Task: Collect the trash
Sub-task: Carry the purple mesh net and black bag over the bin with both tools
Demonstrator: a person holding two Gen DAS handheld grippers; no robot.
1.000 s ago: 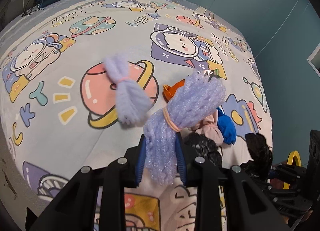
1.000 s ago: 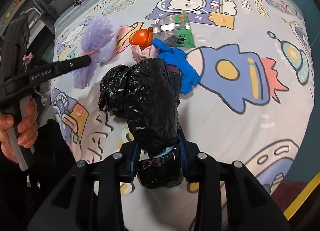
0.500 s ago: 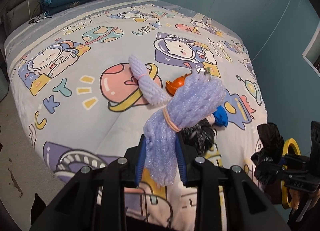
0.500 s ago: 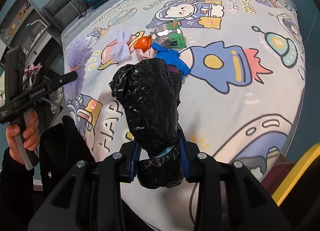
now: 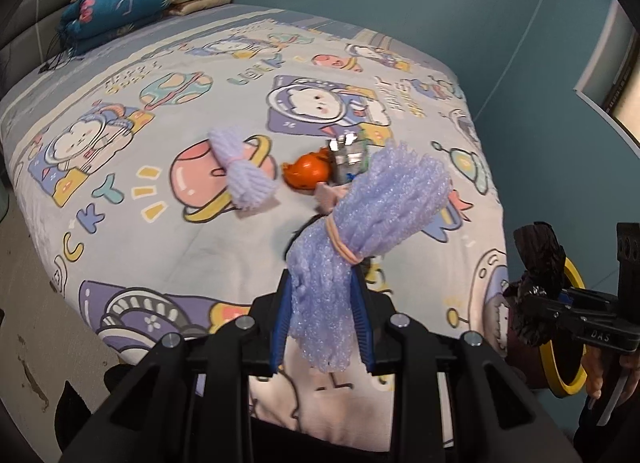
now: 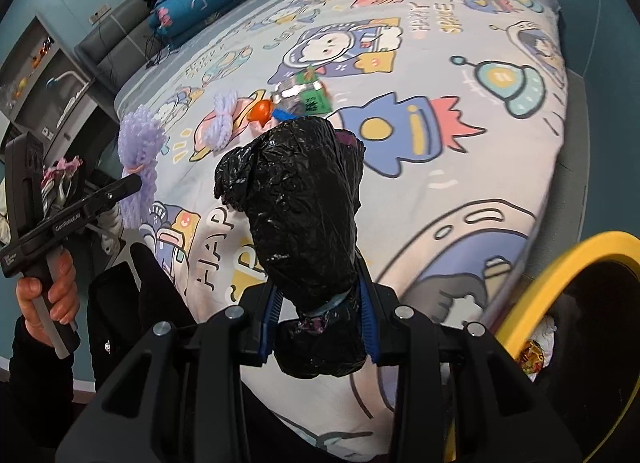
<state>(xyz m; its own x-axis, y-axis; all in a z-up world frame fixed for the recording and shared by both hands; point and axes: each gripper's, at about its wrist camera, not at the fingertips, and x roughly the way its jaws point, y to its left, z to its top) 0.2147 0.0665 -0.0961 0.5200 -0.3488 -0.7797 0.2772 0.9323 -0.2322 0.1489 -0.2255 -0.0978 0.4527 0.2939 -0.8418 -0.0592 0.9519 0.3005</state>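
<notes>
The left gripper (image 5: pixel 322 321) clamps a purple foam net (image 5: pixel 360 223). The right gripper (image 6: pixel 320 323) clamps a black bag (image 6: pixel 300 207) near the bin (image 6: pixel 532 299).

Right wrist view: bagged trash held over a cartoon-print bed

Right gripper (image 6: pixel 320 327) clamped on a crumpled black plastic bag (image 6: pixel 296 207), centre frame; yellow-rimmed bin (image 6: pixel 532 303) at lower right, with litter inside; left gripper (image 6: pixel 134 183) at left edge, gripping a lilac foam-net bundle (image 6: pixel 138 151), hand (image 6: pixel 48 299) on its handle; second lilac bundle (image 6: pixel 222 119), orange item (image 6: pixel 262 111) and green-silver wrapper (image 6: pixel 306 97) lying on bedspread (image 6: pixel 460 191), upper centre
</notes>
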